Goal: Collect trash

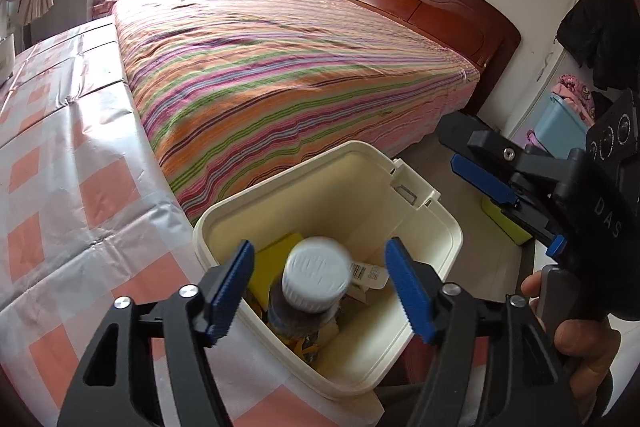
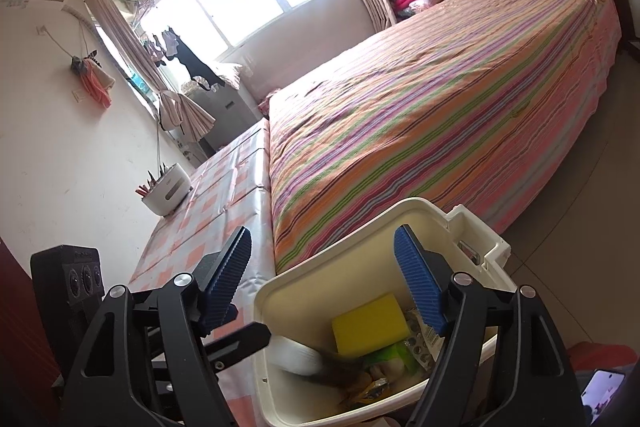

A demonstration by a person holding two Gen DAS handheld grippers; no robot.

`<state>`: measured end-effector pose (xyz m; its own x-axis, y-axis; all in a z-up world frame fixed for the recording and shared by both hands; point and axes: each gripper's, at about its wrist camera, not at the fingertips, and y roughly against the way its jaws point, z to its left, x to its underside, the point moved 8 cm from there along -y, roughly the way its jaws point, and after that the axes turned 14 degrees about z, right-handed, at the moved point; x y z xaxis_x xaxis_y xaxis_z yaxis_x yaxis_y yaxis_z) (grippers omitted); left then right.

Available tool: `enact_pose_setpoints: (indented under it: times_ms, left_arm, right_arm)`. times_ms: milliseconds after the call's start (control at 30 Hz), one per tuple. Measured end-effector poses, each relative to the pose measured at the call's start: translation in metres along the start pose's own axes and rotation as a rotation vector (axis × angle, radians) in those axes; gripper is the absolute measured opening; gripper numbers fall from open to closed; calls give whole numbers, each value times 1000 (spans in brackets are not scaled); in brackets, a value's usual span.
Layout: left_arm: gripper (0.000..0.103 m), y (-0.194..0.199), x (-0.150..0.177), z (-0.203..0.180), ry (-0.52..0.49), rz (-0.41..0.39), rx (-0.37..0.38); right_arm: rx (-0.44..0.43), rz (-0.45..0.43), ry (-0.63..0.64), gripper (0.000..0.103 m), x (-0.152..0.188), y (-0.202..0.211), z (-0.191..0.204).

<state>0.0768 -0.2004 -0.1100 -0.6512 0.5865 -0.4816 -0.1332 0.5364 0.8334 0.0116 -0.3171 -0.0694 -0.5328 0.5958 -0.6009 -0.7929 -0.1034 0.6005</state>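
Bedside bin [image 1: 424,223] holds bottle [image 1: 316,277], blurred between open left jaws.

Both grippers [image 1: 320,291] [image 2: 324,279] have black angular frames, silver screws and ribbed blue pads [image 1: 408,291].

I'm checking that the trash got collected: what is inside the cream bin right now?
The cream bin holds a white-capped bottle, blurred, a yellow sponge, a blister pack and mixed wrappers. Its bottom is covered by these, so anything underneath cannot be seen.
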Motion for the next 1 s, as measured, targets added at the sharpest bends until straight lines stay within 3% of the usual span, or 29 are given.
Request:
enact_pose_setpoints:
  times_ms: [133,233,433,533,667,1000]
  left_arm:
    - [74,14,0,4,1,-31,-42]
    - [74,29,10,20,29,-48,-133]
    - [74,74,42,61,170,-96,-265]
    - [74,94,62,80,247,-112,-319]
    - [75,122,86,98,297,-146,-428]
    - [75,176,135,108,364,-222,-529]
  right_arm:
    - [-2,-24,-10,73,5,9,1]
    - [25,-36,-2,82,14,13,6]
    - [61,6,55,87,53,6,42]
    - [91,11,90,94,68,10,59]
    - [152,4,161,96,83,24,86]
    - [136,36,256,96,118,42,144]
